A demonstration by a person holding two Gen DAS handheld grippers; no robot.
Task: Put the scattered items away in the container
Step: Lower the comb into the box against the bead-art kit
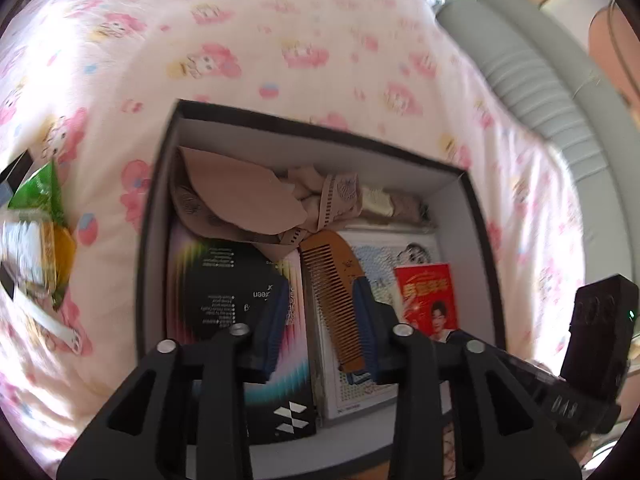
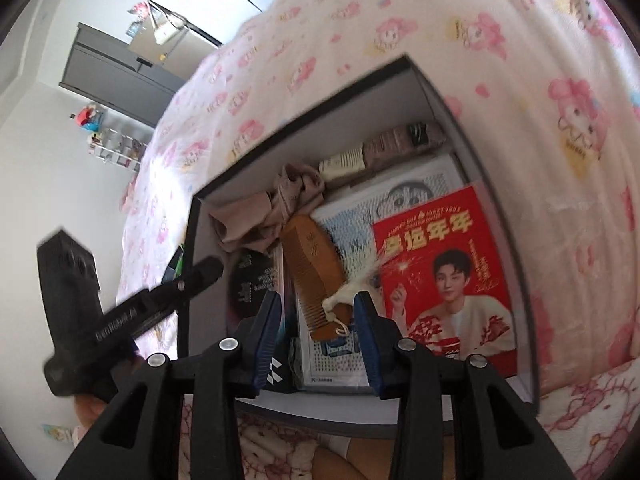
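Observation:
A dark open box [image 1: 158,184] [image 2: 444,100] sits on the pink patterned bed. Inside lie a wooden comb [image 1: 334,280] [image 2: 314,264] with a white tassel [image 2: 352,286], beige cloth [image 1: 244,196] [image 2: 264,212], a black rainbow package [image 1: 224,280], a white cartoon board [image 1: 380,272] [image 2: 400,196] and a red card with a man's portrait [image 1: 426,300] [image 2: 440,280]. My left gripper [image 1: 322,324] is open and empty just above the comb. My right gripper [image 2: 316,338] is open and empty over the comb's tassel end. Each gripper's body shows in the other's view.
Loose items lie on the bed left of the box: a green and yellow packet [image 1: 44,208] and a white strip [image 1: 52,324]. A grey ribbed headboard [image 1: 540,92] borders the bed. A grey cabinet [image 2: 116,68] and a small shelf [image 2: 116,148] stand by the wall.

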